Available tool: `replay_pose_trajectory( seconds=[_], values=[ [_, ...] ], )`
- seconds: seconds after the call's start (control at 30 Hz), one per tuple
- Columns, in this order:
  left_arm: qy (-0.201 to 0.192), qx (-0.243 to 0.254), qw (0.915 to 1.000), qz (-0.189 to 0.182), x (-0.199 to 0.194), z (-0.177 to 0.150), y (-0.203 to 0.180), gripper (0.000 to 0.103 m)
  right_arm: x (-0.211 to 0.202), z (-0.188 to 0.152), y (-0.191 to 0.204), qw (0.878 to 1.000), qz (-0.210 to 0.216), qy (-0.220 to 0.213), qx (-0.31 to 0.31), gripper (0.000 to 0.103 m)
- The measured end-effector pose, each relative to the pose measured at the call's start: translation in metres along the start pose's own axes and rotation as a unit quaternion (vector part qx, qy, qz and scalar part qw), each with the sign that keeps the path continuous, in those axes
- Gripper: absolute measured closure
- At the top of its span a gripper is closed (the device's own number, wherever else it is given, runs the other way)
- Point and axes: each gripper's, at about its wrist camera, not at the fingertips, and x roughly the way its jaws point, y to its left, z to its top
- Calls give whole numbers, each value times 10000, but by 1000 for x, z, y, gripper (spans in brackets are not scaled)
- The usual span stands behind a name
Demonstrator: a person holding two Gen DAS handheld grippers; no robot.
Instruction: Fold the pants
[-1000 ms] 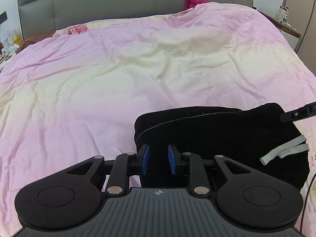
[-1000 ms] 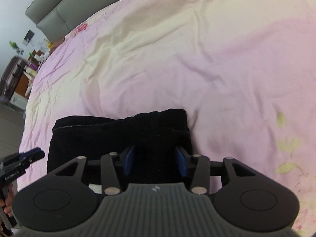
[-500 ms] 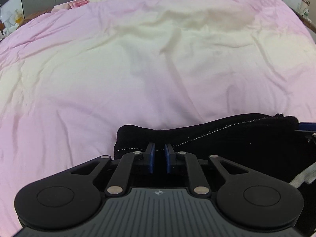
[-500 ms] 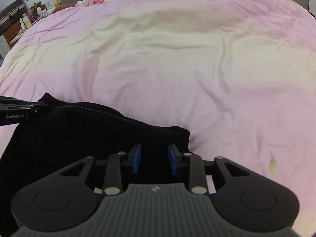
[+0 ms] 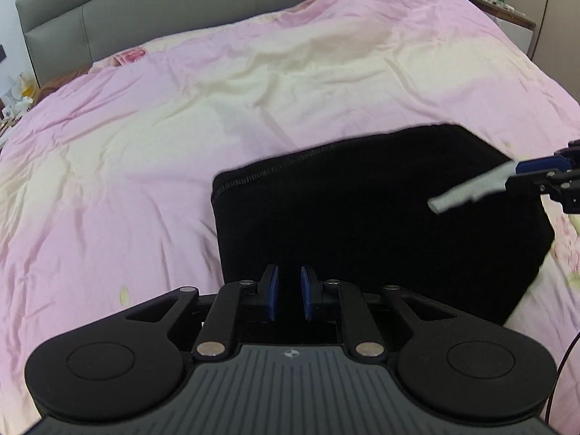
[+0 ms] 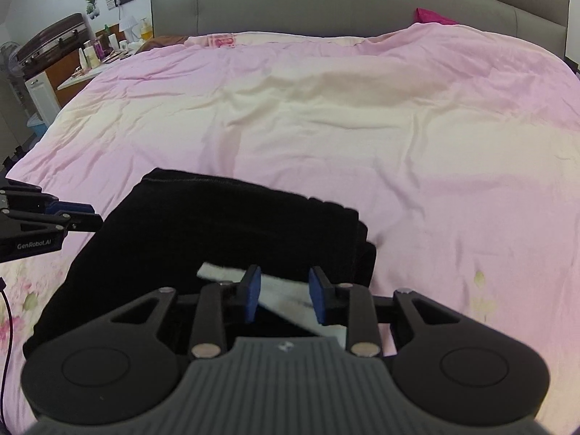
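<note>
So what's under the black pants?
The black pants lie folded on the pink duvet, which shows all around them. Whatever sits directly beneath is covered. A white drawstring rests on top, between the right gripper fingers.

Pink duvet (image 6: 362, 116) – grey headboard (image 6: 326, 3); cluttered nightstand (image 6: 90, 61).

1. Pants (image 5: 380, 217): matt black cloth, soft-looking, with a stitched hem line.
2. Drawstring (image 5: 467, 192): flat pale woven tape.
3. Duvet cover (image 5: 181, 137): smooth pink-and-cream cloth, slight sheen, lots of creases.
4. Headboard (image 6: 344, 3): grey padded upholstery, matt.
5. Left gripper (image 5: 288, 291) and right gripper (image 6: 284, 299): matt black plastic, blue pads, shiny metal pins.
</note>
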Motion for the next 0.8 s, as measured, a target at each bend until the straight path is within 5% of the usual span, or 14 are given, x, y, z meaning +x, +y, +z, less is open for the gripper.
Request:
replay_pose_trajectory(
  seconds=[0.2,0.4,0.6,0.8],
  values=[
    [350,82,9992,200,32,-23,-11,84,31,-68,-6,9986,-258,435,175,77],
    [-114,-82,9998,126,-36,-28,-4,83,21,-70,-12,9967,-312,373,648,76],
    [-387,-165,9985,340,-83,-93,-18,39,-29,-78,22,9988,84,-200,435,76],
    [-209,-342,9963,757,-56,-136,-40,34,-15,-82,60,9997,65,-235,-47,73]
  ],
)
